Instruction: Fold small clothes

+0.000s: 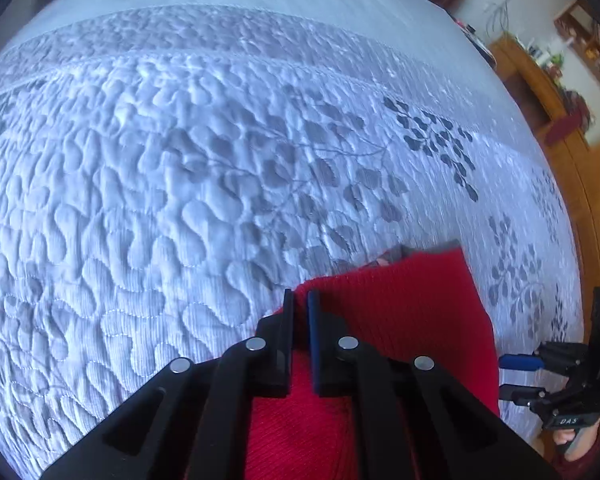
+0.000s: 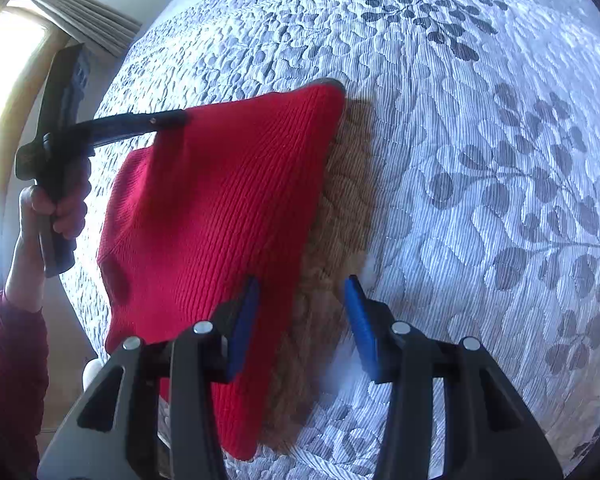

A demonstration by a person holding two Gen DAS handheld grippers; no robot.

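Basically red ribbed knit garment, L claw-pinched.

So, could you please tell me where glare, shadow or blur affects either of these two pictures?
Right wrist view: the window at left is blown out to white, and the red ribbed knit garment casts a brownish shadow on the grey leaf-patterned quilted bedspread. Left wrist view: even light, the bedspread softly smeared toward the right edge. Both views bulge with fisheye distortion.
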